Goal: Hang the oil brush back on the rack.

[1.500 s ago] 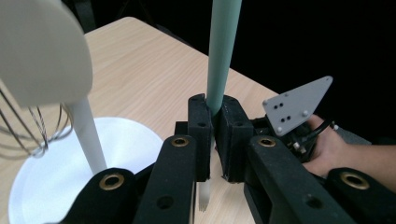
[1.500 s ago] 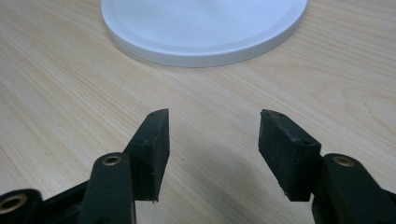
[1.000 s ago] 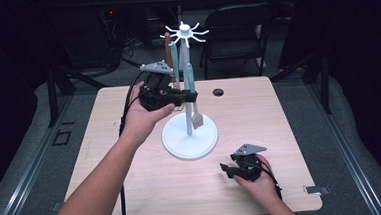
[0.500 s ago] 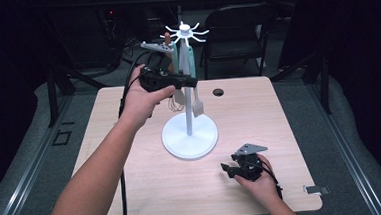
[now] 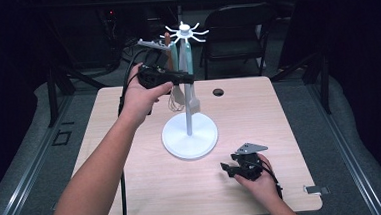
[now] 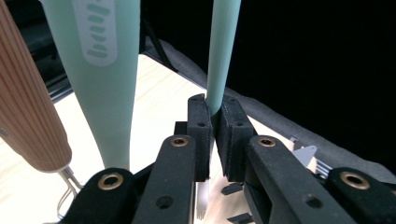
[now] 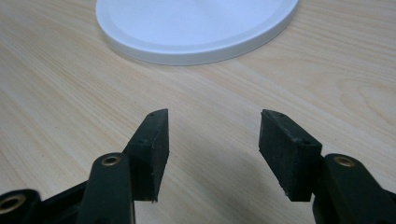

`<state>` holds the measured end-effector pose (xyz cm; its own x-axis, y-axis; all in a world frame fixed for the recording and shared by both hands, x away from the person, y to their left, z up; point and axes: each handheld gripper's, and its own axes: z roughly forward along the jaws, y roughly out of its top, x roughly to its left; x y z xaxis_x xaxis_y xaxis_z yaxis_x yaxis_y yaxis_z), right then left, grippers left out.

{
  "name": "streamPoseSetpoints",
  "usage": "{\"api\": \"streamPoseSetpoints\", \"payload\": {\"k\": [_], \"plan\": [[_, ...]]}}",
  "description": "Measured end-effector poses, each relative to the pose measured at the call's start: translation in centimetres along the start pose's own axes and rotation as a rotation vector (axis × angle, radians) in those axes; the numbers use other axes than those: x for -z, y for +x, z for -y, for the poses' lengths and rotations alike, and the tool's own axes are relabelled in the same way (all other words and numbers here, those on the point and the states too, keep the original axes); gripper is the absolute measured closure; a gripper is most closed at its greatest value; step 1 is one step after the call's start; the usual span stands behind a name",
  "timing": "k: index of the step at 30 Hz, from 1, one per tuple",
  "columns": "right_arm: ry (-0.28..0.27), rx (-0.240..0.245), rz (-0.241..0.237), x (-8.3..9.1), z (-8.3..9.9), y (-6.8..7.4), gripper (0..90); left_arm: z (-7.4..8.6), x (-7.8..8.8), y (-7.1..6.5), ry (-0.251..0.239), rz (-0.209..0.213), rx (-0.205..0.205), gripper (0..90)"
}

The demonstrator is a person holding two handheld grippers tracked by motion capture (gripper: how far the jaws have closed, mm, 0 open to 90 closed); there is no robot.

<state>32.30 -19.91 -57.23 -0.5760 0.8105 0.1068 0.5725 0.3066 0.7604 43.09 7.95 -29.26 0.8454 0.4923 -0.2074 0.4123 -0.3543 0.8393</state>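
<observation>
A recording or test lab rather than a home. A light wood desk (image 5: 129, 116) stands alone on grey carpet (image 5: 35, 147), ringed by black curtains (image 5: 355, 52) that leave the surroundings dark. Metal floor rails (image 5: 28, 187) run along the left and right sides, and a black chair (image 5: 239, 29) sits at the far side.

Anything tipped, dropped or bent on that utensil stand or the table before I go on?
Nothing stands out. The white stand sits upright on the table, with utensils hanging from its top. The left gripper is clamped on a mint-green utensil handle. The right gripper rests open on bare tabletop near the base.
</observation>
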Motion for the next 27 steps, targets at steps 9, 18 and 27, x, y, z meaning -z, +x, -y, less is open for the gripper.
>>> {"api": "streamPoseSetpoints", "payload": {"k": [9, 18, 27], "plan": [[0.004, 0.010, 0.001, 0.0, -0.1, 0.2, 42.7, 0.2, 0.4, -1.0, -0.017, -0.083, -0.027, 68.2], [-0.011, 0.015, 0.011, 0.2, -0.2, 0.2, 42.6, 1.3, 1.6, -1.3, -0.044, -0.122, -0.035, 56.6], [-0.007, 0.014, 0.017, 0.2, -0.2, 0.2, 42.4, 2.6, 3.9, -1.1, -0.080, -0.161, -0.011, 52.0]]}}
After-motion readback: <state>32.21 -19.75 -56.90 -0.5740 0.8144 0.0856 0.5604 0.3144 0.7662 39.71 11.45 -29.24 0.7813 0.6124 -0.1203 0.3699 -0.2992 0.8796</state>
